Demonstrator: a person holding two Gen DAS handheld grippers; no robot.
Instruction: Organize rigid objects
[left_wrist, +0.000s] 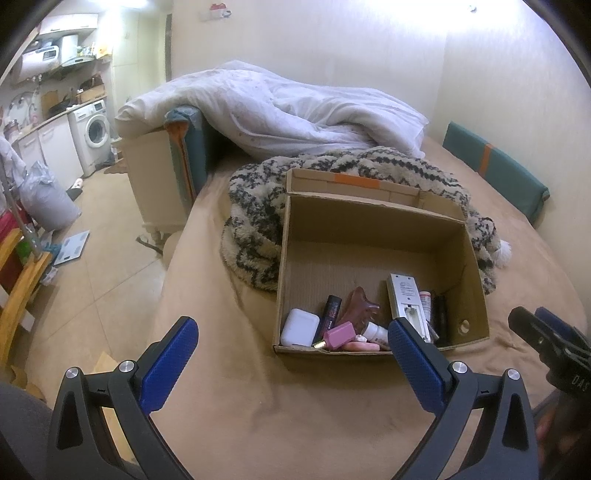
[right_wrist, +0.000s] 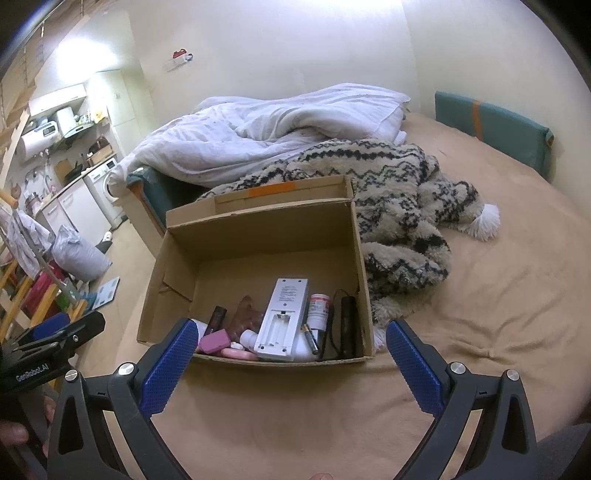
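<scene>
Two grippers, the left gripper (left_wrist: 291, 332) and the right gripper (right_wrist: 291, 334), hang spread wide and empty over a tan bedsheet (right_wrist: 480, 295). Beside the shaggy zigzag blanket (right_wrist: 399, 192) sits the corrugated cardboard box (right_wrist: 258, 236), holding a white remote (right_wrist: 282, 310) with its battery bay open, a black tube (right_wrist: 347, 325) and a pink block (right_wrist: 214, 341).

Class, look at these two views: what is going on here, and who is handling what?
A person holds a tool in each hand over a bed. Both the left tool and the right tool are open and hold nothing. Ahead of them a cardboard box sits on the tan bedsheet, already holding small items: a white remote lying battery bay up, a pink bottle, a white earbud case and a black tube. Nothing is being gripped at this moment.
</scene>
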